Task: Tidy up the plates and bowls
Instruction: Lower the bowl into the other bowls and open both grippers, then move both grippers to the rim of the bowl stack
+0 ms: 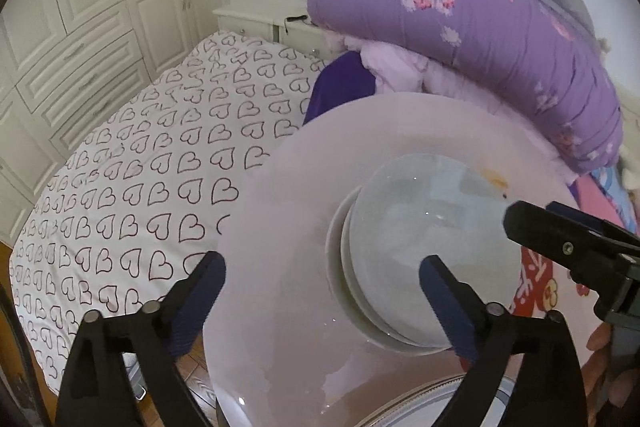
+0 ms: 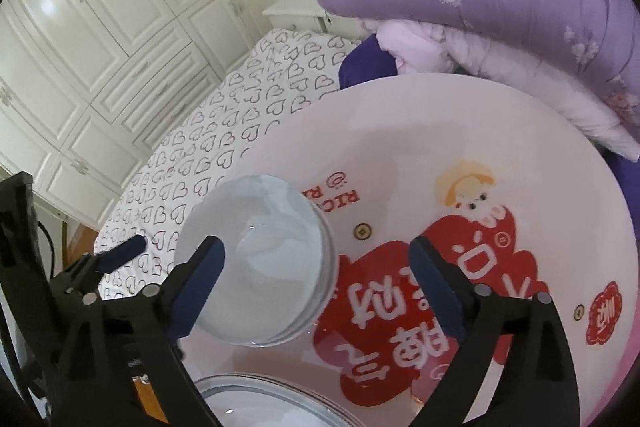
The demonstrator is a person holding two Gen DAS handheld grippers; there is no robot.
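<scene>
White bowls stacked, both grippers let go

White bowls point(image 1: 404, 259) sit nested in a small stack on a round pink table point(image 1: 280, 267), which stands against a bed with a heart-print sheet point(image 1: 140, 167). From the right wrist view the same stack point(image 2: 264, 263) lies toward the left side of the tabletop, near a red cartoon print point(image 2: 400, 307). A wider plate point(image 2: 256, 407) shows at the bottom edge, closer to the person.

Both tools stand spread wide. The left gripper point(image 1: 322, 291) straddles the stack with nothing pinched, and the right gripper point(image 2: 316, 279) frames it too, its left finger in front of the bowls, pads clear. The right tool's tip point(image 1: 532, 223) hovers just beside the stack in the left view.

The risk, as I judge it, is a knock. The nested bowls look slightly offset, so a finger dragged sideways while pulling away could tip the top one or slide the stack across the glossy surface. The two tools also sit near each other and could collide. A quilt pile point(image 1: 480, 39) looms behind the table, and a shove could push dishes into it.
</scene>
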